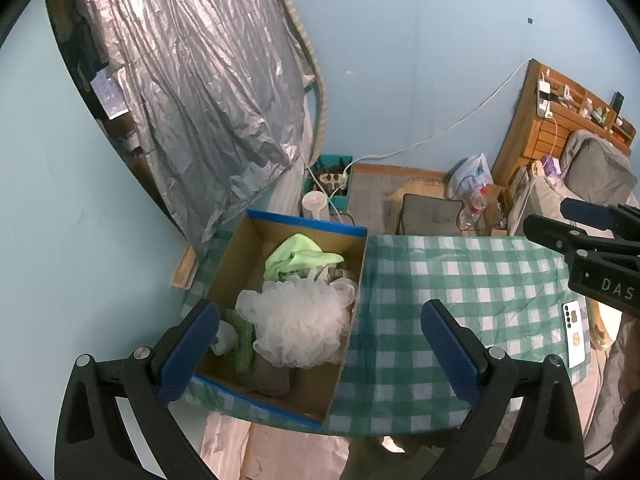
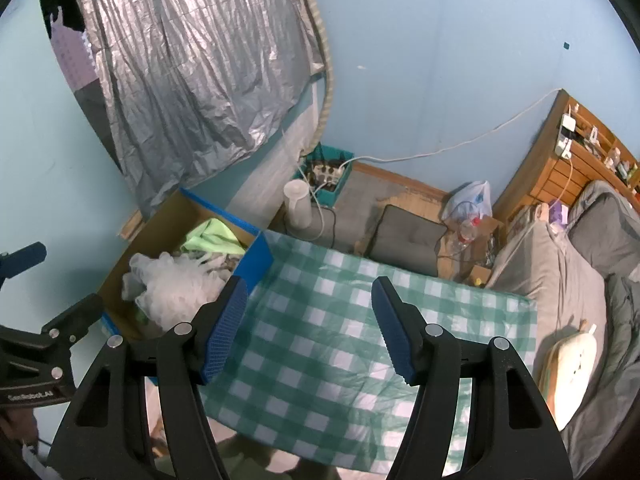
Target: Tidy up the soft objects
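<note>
Left wrist view: the left gripper [image 1: 320, 344] hangs above the near left part of the table, jaws spread wide with nothing between them. Below it sits the blue-rimmed cardboard box [image 1: 360, 264] on the green checked tablecloth [image 1: 460, 280]. Inside the box, a white mesh bath pouf [image 1: 296, 320] lies on top near the middle, a light green cloth [image 1: 300, 258] is bunched at the far end, a darker green textured cloth [image 1: 244, 344] sits at the near left, and a grey folded item [image 1: 272, 380] lies under the pouf at the near end. A white phone [image 1: 576, 334] lies on the cloth at the right edge. The right gripper [image 1: 588, 220] reaches in from the right, well clear of the box.

Right wrist view: the right gripper [image 2: 308, 328] hovers over bare tablecloth [image 2: 328, 340], jaws apart and empty. The box [image 2: 256, 264] is to the left, pouf [image 2: 172, 284] and light green cloth [image 2: 210, 238] showing inside. Part of the left gripper [image 2: 40, 328] shows at the far left; from here I cannot tell its jaws.
</note>
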The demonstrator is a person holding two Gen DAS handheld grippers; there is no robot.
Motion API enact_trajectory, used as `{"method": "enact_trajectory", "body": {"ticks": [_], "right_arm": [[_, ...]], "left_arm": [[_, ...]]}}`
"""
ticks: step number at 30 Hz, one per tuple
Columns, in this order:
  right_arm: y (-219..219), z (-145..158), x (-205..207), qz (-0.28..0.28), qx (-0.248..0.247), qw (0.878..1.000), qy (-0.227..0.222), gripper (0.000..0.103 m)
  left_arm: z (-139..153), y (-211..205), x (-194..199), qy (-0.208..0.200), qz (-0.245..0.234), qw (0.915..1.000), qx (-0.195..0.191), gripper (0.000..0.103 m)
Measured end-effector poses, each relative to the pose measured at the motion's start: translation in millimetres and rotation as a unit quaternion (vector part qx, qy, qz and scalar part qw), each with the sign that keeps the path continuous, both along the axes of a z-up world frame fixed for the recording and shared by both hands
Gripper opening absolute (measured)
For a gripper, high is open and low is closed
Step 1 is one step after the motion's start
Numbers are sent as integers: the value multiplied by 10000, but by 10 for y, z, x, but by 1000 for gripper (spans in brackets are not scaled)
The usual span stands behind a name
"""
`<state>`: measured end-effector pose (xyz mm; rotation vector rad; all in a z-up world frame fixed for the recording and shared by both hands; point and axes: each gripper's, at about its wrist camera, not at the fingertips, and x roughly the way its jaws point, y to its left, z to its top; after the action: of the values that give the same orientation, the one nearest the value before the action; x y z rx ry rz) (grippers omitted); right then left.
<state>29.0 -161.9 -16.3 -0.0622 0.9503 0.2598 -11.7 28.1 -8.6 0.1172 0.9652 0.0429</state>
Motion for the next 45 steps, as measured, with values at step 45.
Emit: {"method": "enact_trajectory", "body": {"ticks": [45], "right_arm": [[63, -42, -14, -31, 63, 9999, 82, 64]], "left_arm": [[-89, 26, -23, 176, 79, 9998, 23, 102]]}}
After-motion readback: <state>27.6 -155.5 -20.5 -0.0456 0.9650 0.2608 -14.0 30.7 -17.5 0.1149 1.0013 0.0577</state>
